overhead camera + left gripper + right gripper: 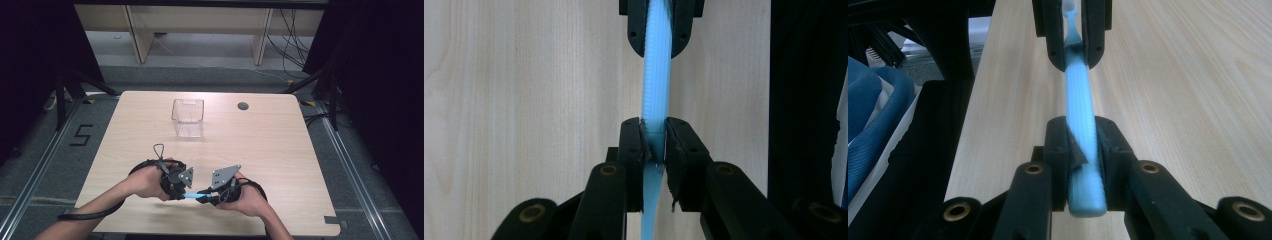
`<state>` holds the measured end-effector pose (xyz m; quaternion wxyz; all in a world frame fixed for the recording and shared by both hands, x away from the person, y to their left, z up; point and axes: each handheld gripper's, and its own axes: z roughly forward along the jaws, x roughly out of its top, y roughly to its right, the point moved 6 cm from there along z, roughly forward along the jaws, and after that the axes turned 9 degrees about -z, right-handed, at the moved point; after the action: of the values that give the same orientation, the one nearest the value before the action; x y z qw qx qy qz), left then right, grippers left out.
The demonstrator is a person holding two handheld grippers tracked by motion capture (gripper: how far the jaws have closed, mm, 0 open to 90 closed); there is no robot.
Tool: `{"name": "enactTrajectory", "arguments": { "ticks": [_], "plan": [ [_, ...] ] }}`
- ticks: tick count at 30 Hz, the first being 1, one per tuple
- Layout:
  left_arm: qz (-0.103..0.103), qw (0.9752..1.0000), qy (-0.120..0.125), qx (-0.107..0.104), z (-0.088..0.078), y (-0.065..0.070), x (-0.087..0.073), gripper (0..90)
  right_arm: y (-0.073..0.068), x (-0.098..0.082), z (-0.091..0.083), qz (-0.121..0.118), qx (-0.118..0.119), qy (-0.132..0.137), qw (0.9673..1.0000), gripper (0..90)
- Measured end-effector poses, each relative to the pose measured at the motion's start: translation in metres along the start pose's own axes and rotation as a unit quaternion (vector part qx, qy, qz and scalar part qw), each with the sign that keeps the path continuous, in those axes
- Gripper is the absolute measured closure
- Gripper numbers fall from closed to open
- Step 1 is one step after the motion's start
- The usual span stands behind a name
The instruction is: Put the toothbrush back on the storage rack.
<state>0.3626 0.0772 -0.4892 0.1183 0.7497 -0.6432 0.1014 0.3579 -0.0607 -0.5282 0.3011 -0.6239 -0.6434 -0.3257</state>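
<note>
Left gripper (655, 145) clamped on one end of a blue ribbed stick (656, 85), right gripper (1083, 145) clamped on the other end, stick held level above the table (280, 150), clear box (188, 117) well apart.

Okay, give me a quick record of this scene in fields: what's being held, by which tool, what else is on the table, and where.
held item: light blue ribbed plastic handle, thin and long
left tool: shut on one end of the handle
right tool: shut on the other, thicker end
position: handle spans between the two tools, near the table's front edge
other item: clear plastic bin, upright, toward the far side of the table, apart from the hands
surface: light wood table with a round grommet hole
</note>
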Motion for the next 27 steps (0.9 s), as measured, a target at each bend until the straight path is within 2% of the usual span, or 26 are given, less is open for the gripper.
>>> {"name": "enactTrajectory", "arguments": {
  "ticks": [1,2,4,5,7,8,9,10,11,12,15,16,18,19,20,21,22,23,24,25,26,27],
  "plan": [
    [-0.011,0.9999,0.009,-0.003,0.001,0.001,0.0,76.8,-0.001,0.0,0.0,0.005,0.002,-0.004,1.0,78.6],
    [-0.011,0.9999,0.009,-0.003,0.001,0.001,0.0,76.7,-0.001,0.0,0.0,0.005,0.002,-0.004,1.0,78.6],
    [-0.006,1.0,0.007,0.0,-0.002,-0.002,0.0,76.3,0.001,0.0,0.0,-0.01,-0.003,0.0,0.9999,78.6],
    [-0.016,0.9997,0.017,-0.001,-0.002,-0.002,0.001,75.8,0.001,0.0,0.0,-0.012,-0.005,-0.001,0.9999,78.6],
    [-0.014,0.9997,0.018,0.004,-0.005,-0.004,0.001,74.3,0.001,-0.001,0.0,-0.009,-0.004,-0.003,0.9999,78.7],
    [-0.021,0.9994,0.026,0.005,-0.006,-0.004,0.001,72.7,0.001,-0.001,0.0,-0.009,-0.006,-0.004,0.9999,78.7],
    [-0.021,0.9993,0.03,0.01,-0.008,-0.006,0.001,71.5,0.0,-0.002,-0.001,0.008,-0.009,-0.01,0.9999,78.7],
    [-0.03,0.9988,0.037,0.01,-0.009,-0.005,0.001,69.9,0.0,-0.003,-0.002,0.01,-0.013,-0.01,0.9998,78.7],
    [-0.03,0.9986,0.042,0.014,-0.01,-0.006,0.001,67.6,0.004,-0.003,-0.002,-0.01,-0.019,-0.005,0.9998,78.7],
    [-0.028,0.9984,0.046,0.017,-0.011,-0.007,0.001,67.6,0.004,-0.003,-0.002,-0.01,-0.019,-0.005,0.9998,78.7],
    [-0.04,0.9969,0.064,0.022,-0.015,-0.009,0.0,64.6,0.005,-0.004,-0.002,-0.007,-0.024,-0.003,0.9997,78.7],
    [-0.046,0.996,0.073,0.024,-0.017,-0.01,0.0,62.9,0.003,-0.005,-0.003,0.009,-0.024,-0.003,0.9997,78.7],
    [-0.05,0.9946,0.085,0.029,-0.019,-0.011,-0.001,58.4,0.004,-0.006,-0.004,0.014,-0.03,-0.003,0.9995,78.7],
    [-0.053,0.9935,0.094,0.035,-0.021,-0.012,-0.001,54.0,0.005,-0.007,-0.005,0.017,-0.036,-0.003,0.9992,78.7],
    [-0.061,0.9919,0.105,0.036,-0.022,-0.013,-0.001,54.0,0.005,-0.007,-0.005,0.017,-0.036,-0.003,0.9992,78.7],
    [-0.067,0.9903,0.115,0.041,-0.025,-0.015,-0.002,51.6,0.009,-0.007,-0.006,0.005,-0.044,0.004,0.999,78.7],
    [-0.073,0.9887,0.123,0.043,-0.026,-0.015,-0.002,51.6,0.009,-0.007,-0.006,0.005,-0.044,0.004,0.999,78.7],
    [-0.08,0.9856,0.14,0.05,-0.03,-0.017,-0.004,49.6,0.012,-0.007,-0.009,0.003,-0.056,0.004,0.9984,78.7],
    [-0.08,0.9856,0.14,0.05,-0.03,-0.017,-0.004,48.3,0.012,-0.007,-0.009,0.003,-0.056,0.004,0.9984,78.7],
    [-0.092,0.9814,0.159,0.055,-0.033,-0.019,-0.005,46.2,0.013,-0.008,-0.01,0.01,-0.059,0.005,0.9982,78.7],
    [-0.092,0.9814,0.159,0.055,-0.033,-0.019,-0.005,45.1,0.013,-0.008,-0.01,0.01,-0.059,0.005,0.9982,78.7],
    [-0.094,0.9794,0.169,0.057,-0.035,-0.021,-0.007,45.1,0.014,-0.008,-0.011,0.01,-0.066,0.008,0.9977,78.7]
  ]
}}
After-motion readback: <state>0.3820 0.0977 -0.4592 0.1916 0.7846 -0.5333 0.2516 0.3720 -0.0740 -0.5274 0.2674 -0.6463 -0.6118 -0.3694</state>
